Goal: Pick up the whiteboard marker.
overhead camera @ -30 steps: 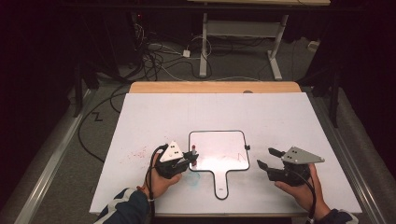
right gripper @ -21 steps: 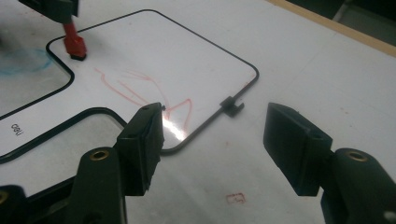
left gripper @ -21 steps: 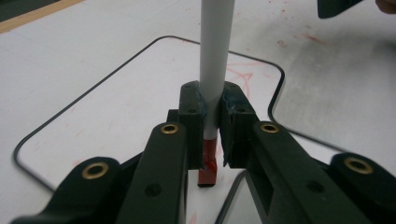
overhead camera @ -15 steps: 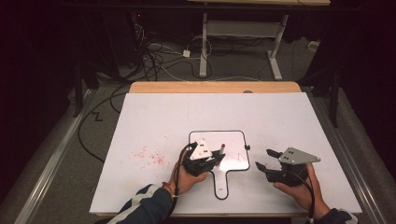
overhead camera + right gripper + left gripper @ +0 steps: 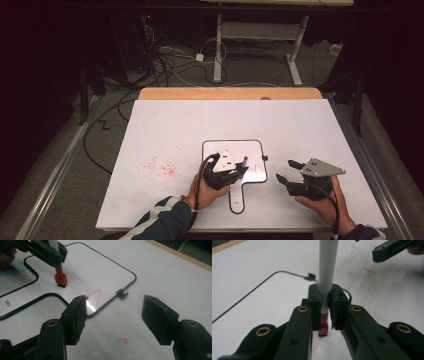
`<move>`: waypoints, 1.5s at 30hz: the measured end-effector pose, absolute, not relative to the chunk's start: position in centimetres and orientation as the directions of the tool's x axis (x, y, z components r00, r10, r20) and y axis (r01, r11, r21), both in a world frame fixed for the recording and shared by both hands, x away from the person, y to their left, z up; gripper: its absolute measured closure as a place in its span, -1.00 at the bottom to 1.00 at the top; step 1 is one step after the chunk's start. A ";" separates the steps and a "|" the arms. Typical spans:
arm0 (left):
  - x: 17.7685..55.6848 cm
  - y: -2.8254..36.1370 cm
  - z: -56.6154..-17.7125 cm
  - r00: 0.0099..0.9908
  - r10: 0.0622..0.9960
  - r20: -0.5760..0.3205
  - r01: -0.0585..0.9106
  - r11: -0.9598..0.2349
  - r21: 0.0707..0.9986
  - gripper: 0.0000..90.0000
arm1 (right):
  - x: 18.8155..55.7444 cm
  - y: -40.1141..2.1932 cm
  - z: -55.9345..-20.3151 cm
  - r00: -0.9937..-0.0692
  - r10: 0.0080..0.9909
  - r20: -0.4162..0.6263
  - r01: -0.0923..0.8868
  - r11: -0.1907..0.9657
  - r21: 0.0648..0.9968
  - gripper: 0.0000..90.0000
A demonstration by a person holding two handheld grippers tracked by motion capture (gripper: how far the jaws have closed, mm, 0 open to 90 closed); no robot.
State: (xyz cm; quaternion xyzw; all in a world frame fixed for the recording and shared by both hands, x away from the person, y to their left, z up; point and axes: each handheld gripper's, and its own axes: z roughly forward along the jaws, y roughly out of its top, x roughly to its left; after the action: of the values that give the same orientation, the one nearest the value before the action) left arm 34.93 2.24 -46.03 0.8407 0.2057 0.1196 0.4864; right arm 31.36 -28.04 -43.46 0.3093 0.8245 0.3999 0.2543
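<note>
Left Gripper Clamped on One Marker over One Whiteboard

Left gripper (image 5: pixel 325 315) had its two jaws pressed together on one white marker (image 5: pixel 327 270), gripping the barrel just above the red tip (image 5: pixel 323 328). In the left gripper view the barrel rose upright between the jaws and the red tip sat at the board surface below them. In the high view the left gripper (image 5: pixel 241 170) was positioned over the lower part of one small whiteboard (image 5: pixel 250 150), a black-edged panel with one handle (image 5: pixel 237 200) pointing toward the person. The whiteboard lay flat on one large white sheet (image 5: pixel 175 130) covering the table.

Right gripper (image 5: pixel 113 317) had its two jaws spread apart with nothing between them. It was held above the white sheet, just beside the right edge of the whiteboard, in the high view (image 5: pixel 283 171). In the right gripper view, red lines (image 5: pixel 87 293) were visible on the board surface near the marker tip (image 5: pixel 60 278), and one small black clip (image 5: pixel 122 293) sat on the board's edge.

One patch of red specks (image 5: pixel 157 167) marked the white sheet, left of the whiteboard. Two hands were counted, one on each gripper: left hand (image 5: pixel 205 192) and right hand (image 5: pixel 325 205)
</note>
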 end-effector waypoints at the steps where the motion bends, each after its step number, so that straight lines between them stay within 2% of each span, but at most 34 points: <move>1: 34.9 2.8 -46.0 0.883 0.469 0.001 0.235 -0.446 0.864 0.75 | 31.4 -28.1 -43.4 -0.677 0.716 -0.171 0.308 0.487 0.817 -0.16; 8: 33.8 7.3 -46.0 0.858 0.514 0.010 0.259 -0.448 0.856 0.75 | 31.4 -27.9 -43.5 -0.678 0.714 -0.175 0.310 0.493 0.813 -0.17; 19: 33.0 10.3 -46.3 0.834 0.552 -0.019 0.291 -0.411 0.864 0.75 | 31.5 -27.7 -43.5 -0.684 0.707 -0.179 0.305 0.500 0.810 -0.18; 23: 33.4 8.8 -46.4 0.845 0.534 -0.022 0.281 -0.410 0.868 0.75 | 31.6 -27.6 -43.5 -0.686 0.706 -0.177 0.307 0.502 0.809 -0.18; 26: 33.6 6.0 -46.4 0.877 0.481 0.010 0.222 -0.424 0.878 0.75 | 31.6 -27.5 -43.6 -0.689 0.702 -0.179 0.305 0.505 0.808 -0.18; 39: 35.4 -0.7 -46.3 0.895 0.446 -0.027 0.232 -0.412 0.881 0.75 | 31.5 -27.7 -43.5 -0.687 0.705 -0.177 0.306 0.501 0.810 -0.18; 45: 35.8 -4.2 -46.0 0.906 0.423 0.030 0.181 -0.449 0.875 0.75 | 31.6 -27.9 -43.5 -0.687 0.704 -0.180 0.305 0.504 0.808 -0.18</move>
State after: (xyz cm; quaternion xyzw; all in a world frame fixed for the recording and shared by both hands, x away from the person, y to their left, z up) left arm 35.83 -4.20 -46.01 0.8424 0.1793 0.1226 0.4931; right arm 31.57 -27.86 -43.54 0.3043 0.8295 0.3939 0.2532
